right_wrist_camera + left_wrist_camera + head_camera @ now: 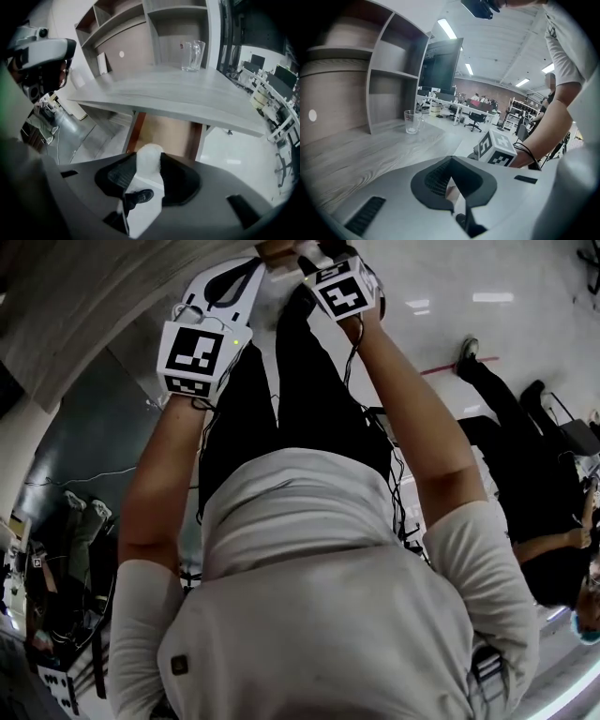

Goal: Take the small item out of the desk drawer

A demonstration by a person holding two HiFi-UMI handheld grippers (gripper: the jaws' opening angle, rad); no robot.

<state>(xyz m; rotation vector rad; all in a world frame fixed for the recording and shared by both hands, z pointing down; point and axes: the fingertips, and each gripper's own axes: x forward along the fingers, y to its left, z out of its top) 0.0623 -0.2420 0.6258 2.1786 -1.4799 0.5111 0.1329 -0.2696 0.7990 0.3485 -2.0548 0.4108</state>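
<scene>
Though small, white item (149,155) between fingers (116,177) of right gripper (148,165)

Desk (178,93) top free up to glass (193,55) at 12 o'clock, shelves (154,23) behind; drawer (164,133) open at 6 o'clock.

There are two grippers, the left gripper (451,185) and the right gripper (143,173). One small white item (149,159), one open drawer (166,133), one desk (178,93) and one glass (193,55) show. The head view holds two people: the wearer (319,596) and one other person (525,456).
</scene>
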